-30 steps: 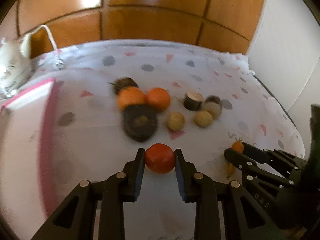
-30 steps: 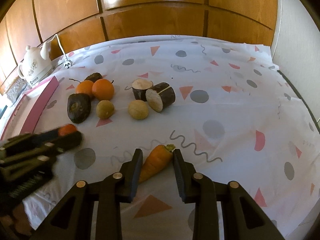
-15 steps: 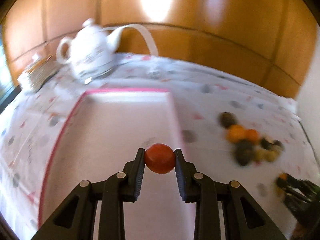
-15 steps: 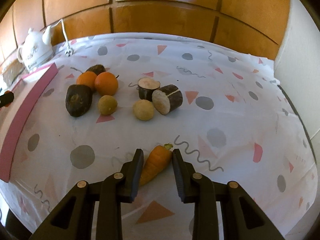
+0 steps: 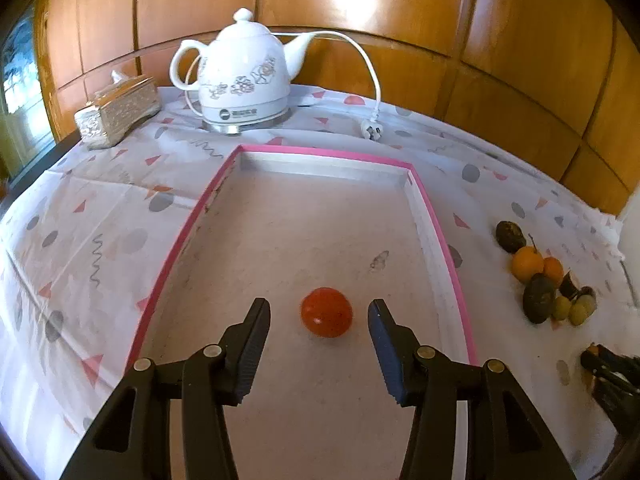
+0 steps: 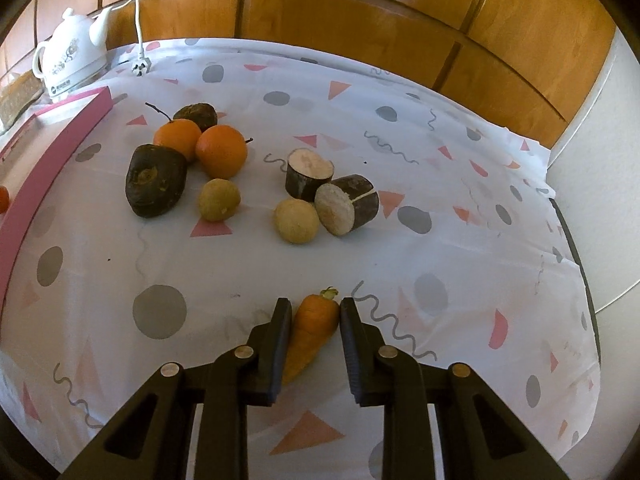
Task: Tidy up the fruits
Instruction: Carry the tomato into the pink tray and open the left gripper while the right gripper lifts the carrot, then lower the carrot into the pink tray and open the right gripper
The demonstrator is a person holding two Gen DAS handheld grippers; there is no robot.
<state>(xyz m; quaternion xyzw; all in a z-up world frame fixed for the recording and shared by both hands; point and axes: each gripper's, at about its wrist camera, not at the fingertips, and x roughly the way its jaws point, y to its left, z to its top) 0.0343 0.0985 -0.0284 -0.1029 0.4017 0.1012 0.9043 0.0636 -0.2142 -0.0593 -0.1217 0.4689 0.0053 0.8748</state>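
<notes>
Left claw (image 5: 319, 312) spread wide, tomato (image 5: 327, 312) loose between, untouched; right claw (image 6: 313, 316) clamped on carrot (image 6: 310, 330).

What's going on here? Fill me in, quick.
A person is sorting produce with two handheld claws. The left claw is open over the pink-rimmed tray, and a red tomato lies on the tray floor between its fingers, untouched. The right claw is closed on a carrot above the tablecloth. Two oranges and other pieces sit grouped beside the tray.
</notes>
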